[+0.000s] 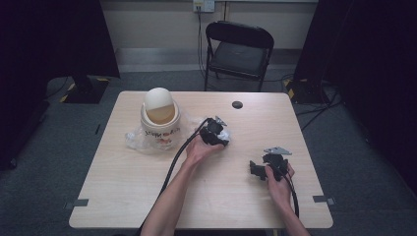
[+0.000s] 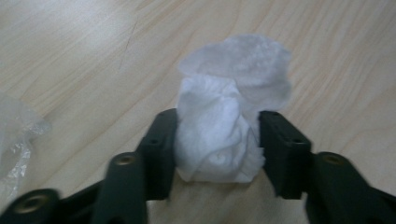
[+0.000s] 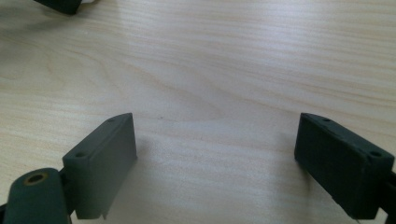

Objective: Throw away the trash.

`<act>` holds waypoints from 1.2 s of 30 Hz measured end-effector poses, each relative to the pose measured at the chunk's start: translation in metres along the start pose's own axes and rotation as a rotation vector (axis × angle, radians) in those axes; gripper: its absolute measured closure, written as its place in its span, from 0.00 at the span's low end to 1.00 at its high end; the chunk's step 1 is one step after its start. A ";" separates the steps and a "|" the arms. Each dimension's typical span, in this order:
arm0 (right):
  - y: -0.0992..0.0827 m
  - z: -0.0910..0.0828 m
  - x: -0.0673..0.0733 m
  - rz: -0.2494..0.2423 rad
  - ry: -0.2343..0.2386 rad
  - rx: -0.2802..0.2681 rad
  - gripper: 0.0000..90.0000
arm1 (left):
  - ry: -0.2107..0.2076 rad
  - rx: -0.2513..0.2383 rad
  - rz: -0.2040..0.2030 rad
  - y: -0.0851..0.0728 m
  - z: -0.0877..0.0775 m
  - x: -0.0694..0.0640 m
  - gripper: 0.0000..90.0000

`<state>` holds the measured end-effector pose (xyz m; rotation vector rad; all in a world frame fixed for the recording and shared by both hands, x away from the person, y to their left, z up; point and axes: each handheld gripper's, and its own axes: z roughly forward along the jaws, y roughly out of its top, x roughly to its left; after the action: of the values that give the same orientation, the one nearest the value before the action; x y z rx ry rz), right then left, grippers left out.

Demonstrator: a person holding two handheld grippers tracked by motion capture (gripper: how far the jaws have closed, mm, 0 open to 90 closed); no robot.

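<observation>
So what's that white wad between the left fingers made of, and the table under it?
White wad: looks like tissue or paper towel, matte, soft and crumpled into creases. Table: pale wood-grain top, smooth with a slight sheen, likely laminate rather than solid wood.

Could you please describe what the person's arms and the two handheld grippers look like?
Both forearms are bare, with no sleeves showing. The left gripper is a black, blocky handheld tool with a thick black cable trailing along the forearm and a small grey plate on top. The right gripper matches it: black body, grey three-cornered plate, black cable. Its flat rectangular pads carry small screw holes.
</observation>
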<state>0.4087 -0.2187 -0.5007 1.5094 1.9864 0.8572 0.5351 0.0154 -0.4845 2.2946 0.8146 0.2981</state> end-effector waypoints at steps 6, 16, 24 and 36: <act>0.000 0.000 0.000 0.000 0.000 0.000 0.13 | -0.007 -0.004 -0.019 -0.003 -0.003 0.003 0.77; 0.000 0.000 0.000 0.000 0.000 0.000 0.13 | -0.028 -0.016 -0.049 -0.006 -0.008 0.003 0.84; 0.000 0.000 0.000 -0.001 0.002 0.000 0.13 | -0.055 -0.044 -0.073 -0.010 -0.016 0.004 0.84; 0.000 0.000 0.000 -0.002 0.002 0.000 0.13 | -0.058 -0.081 -0.050 -0.013 -0.036 -0.007 0.84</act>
<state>0.4088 -0.2190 -0.5007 1.5073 1.9893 0.8582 0.5086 0.0373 -0.4669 2.1944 0.8142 0.2367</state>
